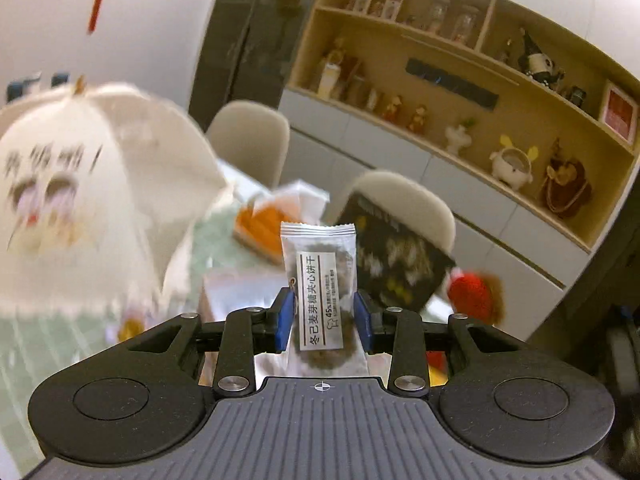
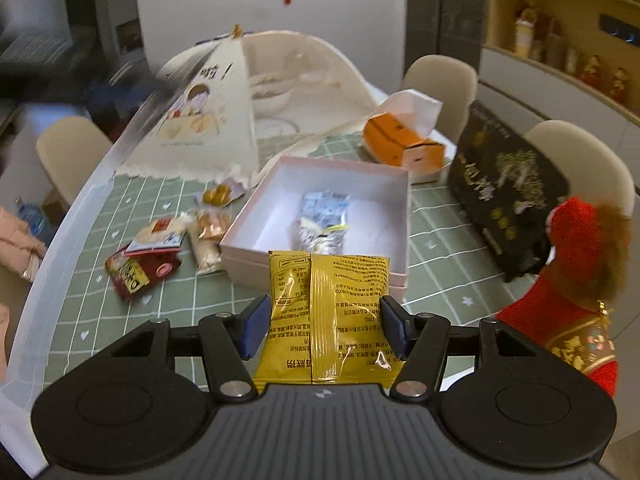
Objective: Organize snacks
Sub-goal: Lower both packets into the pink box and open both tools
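Left wrist view: the left gripper (image 1: 323, 316) is closed narrowly on a white biscuit packet (image 1: 319, 280), its blue pads (image 1: 285, 318) pressing both long edges, and the packet stands upright between them with its printed label facing the camera. Everything beyond it is blurred; the pale shape just behind the packet may be the pink box, though that is hard to tell.

On the right wrist view, the right gripper (image 2: 324, 326) is set wider, its pads against the two sides of a yellow sachet (image 2: 330, 320), which is held flat with its text side up, above the near rim of the open pink box (image 2: 394, 208). Inside the box lies a silver-blue snack pack (image 2: 324, 222). To the left of the box, on the green grid tablecloth (image 2: 436, 276), sit loose snacks: a red packet (image 2: 138, 272), a clear-wrapped pastry (image 2: 208, 240) and a small gold-wrapped piece (image 2: 218, 196). An orange tissue box (image 2: 400, 146) stands beyond the pink box.
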Demonstrator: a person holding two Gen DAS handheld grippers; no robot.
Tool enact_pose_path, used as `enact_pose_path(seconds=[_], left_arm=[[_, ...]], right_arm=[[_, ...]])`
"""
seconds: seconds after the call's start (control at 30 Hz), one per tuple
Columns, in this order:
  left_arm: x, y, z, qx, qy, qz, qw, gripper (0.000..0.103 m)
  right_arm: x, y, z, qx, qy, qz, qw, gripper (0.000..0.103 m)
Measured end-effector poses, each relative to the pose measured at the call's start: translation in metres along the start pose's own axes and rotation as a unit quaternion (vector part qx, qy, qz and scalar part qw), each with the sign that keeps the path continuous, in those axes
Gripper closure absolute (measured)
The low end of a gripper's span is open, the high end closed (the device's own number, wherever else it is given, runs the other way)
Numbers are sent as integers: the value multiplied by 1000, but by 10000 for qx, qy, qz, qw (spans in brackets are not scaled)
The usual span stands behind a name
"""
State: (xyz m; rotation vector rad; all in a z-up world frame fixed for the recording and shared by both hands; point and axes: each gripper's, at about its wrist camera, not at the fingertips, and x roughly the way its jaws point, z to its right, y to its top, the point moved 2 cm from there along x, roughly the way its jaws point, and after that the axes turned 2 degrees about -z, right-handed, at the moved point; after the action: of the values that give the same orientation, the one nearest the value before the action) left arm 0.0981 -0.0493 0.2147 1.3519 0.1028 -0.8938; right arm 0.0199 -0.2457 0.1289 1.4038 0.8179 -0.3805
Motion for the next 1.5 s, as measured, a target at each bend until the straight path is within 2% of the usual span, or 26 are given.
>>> enact_pose_path(seconds=[0.13, 0.23, 0.37, 0.43, 0.53, 0.6, 0.63, 0.7, 0.8, 0.9, 1.1, 1.23, 1.33, 1.4, 1.5], left_arm=[[55, 27, -3, -165, -2, -296, 9994, 63], [75, 25, -9, -281, 134, -341, 9989, 63], [61, 7, -23, -554, -37, -300, 9980, 63], [54, -6, -28, -600, 74, -385, 9974, 63], [48, -35, -36, -744, 334, -637, 9946, 63], [43, -58, -41, -890, 378, -809, 9920, 63], [42, -73, -44, -994, 394, -954, 9897, 63], [40, -96, -48, -1151, 541, -1185, 9848, 63], [32, -126, -53, -1316, 832, -1449, 9771, 63], [20, -147, -63, -1466, 1004, -1579, 9713, 63], [-8, -176, -106, -2168, 1425, -1688, 9509, 63], [-22, -185, -132, -2495, 1643, -1614, 9406, 63], [-31, -189, -146, -2697, 1707, -1500, 9357, 63], [-35, -192, -152, -2812, 1733, -1437, 9329, 63], [-41, -198, -162, -3018, 1766, -1376, 9267, 63]], right_arm=[[-7, 2, 2, -13, -183, 103, 9998, 44], [-11, 4, 6, -46, -319, 135, 9994, 44], [-11, 8, 16, 68, -323, 126, 9994, 43], [-7, 14, 22, 143, -289, 114, 9994, 43], [5, 43, 31, 245, -152, 181, 9994, 43], [15, 72, 39, 290, -16, 273, 9992, 43], [24, 90, 41, 354, 36, 270, 9990, 43], [48, 124, 48, 577, 15, 164, 9982, 36], [78, 155, 46, 572, -295, -73, 9979, 36], [90, 164, 23, 210, -383, -133, 9990, 36], [123, 161, -30, -348, -218, -513, 9978, 36], [155, 158, -63, -465, 69, -972, 9942, 36], [184, 159, -84, -411, 482, -1493, 9868, 36], [203, 167, -90, -139, 812, -1800, 9802, 36], [231, 192, -86, 490, 1129, -1933, 9734, 36]])
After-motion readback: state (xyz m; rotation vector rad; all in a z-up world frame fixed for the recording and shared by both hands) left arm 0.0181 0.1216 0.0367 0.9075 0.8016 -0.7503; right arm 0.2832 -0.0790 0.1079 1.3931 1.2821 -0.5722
